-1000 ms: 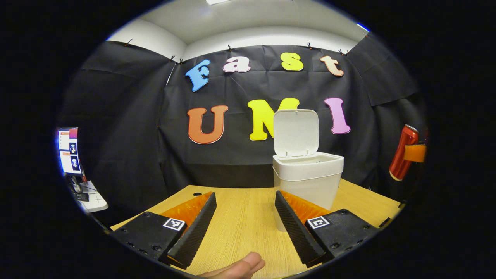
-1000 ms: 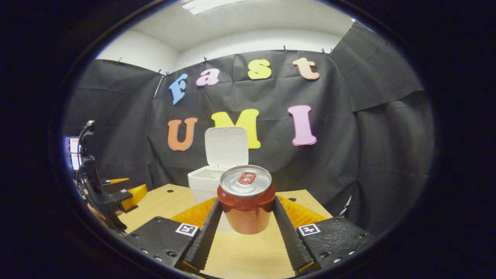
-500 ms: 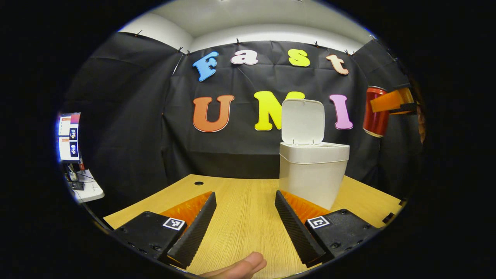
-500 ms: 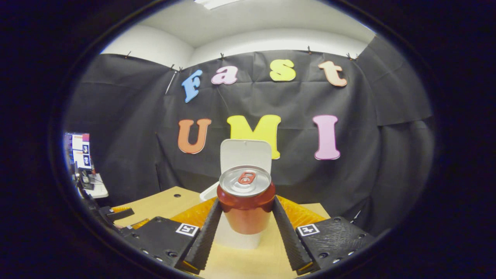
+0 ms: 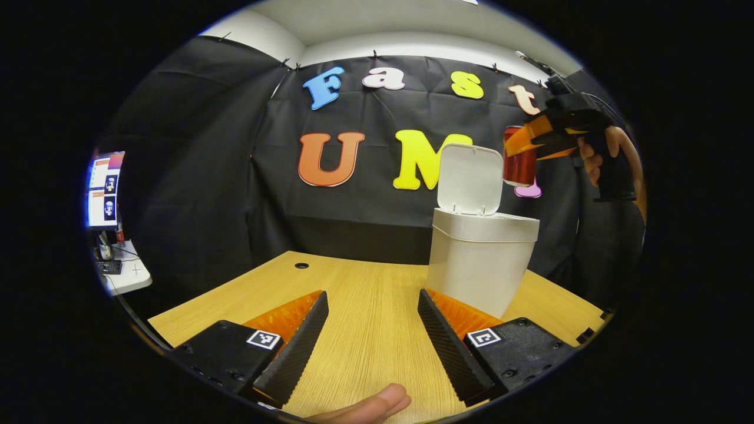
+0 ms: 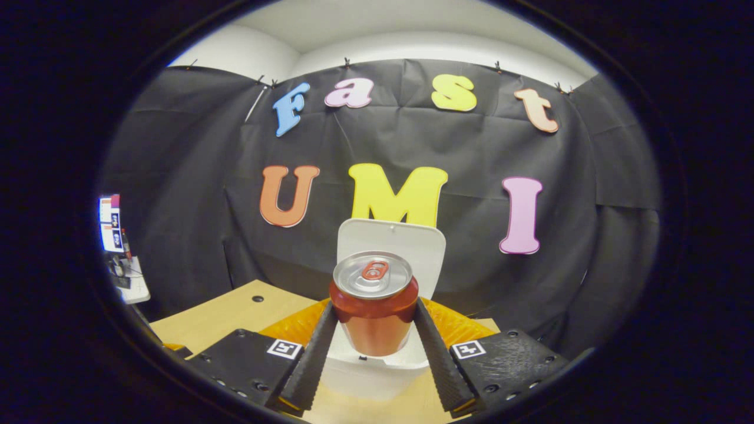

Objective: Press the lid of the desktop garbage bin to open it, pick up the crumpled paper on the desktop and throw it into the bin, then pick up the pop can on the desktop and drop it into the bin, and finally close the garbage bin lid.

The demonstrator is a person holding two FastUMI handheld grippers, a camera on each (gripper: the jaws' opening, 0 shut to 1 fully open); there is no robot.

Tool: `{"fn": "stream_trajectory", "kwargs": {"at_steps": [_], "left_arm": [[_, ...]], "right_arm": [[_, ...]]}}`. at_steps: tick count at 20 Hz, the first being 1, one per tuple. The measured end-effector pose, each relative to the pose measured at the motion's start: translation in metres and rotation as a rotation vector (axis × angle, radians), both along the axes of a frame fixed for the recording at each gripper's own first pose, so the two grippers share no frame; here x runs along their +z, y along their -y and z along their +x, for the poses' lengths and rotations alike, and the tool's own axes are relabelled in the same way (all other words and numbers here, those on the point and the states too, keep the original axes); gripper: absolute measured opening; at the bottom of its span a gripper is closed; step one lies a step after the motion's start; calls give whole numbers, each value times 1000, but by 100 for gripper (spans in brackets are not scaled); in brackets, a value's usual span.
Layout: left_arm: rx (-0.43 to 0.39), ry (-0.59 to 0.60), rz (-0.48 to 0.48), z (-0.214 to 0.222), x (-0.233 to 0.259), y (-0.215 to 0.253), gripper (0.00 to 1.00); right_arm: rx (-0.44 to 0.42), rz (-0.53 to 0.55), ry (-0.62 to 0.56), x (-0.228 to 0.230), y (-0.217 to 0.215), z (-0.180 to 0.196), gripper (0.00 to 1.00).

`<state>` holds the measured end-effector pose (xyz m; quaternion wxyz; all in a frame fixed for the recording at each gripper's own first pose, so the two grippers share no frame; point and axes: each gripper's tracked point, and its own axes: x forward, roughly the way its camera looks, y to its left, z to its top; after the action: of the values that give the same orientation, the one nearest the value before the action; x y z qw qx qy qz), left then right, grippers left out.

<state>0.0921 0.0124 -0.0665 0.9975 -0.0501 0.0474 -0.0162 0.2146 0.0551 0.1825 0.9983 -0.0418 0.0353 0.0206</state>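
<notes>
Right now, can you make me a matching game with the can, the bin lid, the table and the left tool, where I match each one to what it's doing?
Things:
1. can
2. bin lid
3. table
4. left tool

States:
A. open, holding nothing
B. standing up, open
C. squeezed in the right tool, up in the air by the bin
D. under the bin

Pairs: 1-C, 2-B, 3-D, 4-A
</notes>
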Motion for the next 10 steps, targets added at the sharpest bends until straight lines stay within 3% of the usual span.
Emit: {"fn": "stream_trajectory", "kwargs": {"at_steps": [4, 10], "left_arm": [[-16, 2, 5, 1, 0, 1, 99], [-25, -2, 26, 2, -3, 1, 99]], "right_arm": [[-43, -5, -43, -10, -1, 45, 78], [-52, 45, -112, -37, -3, 77, 77]]}}
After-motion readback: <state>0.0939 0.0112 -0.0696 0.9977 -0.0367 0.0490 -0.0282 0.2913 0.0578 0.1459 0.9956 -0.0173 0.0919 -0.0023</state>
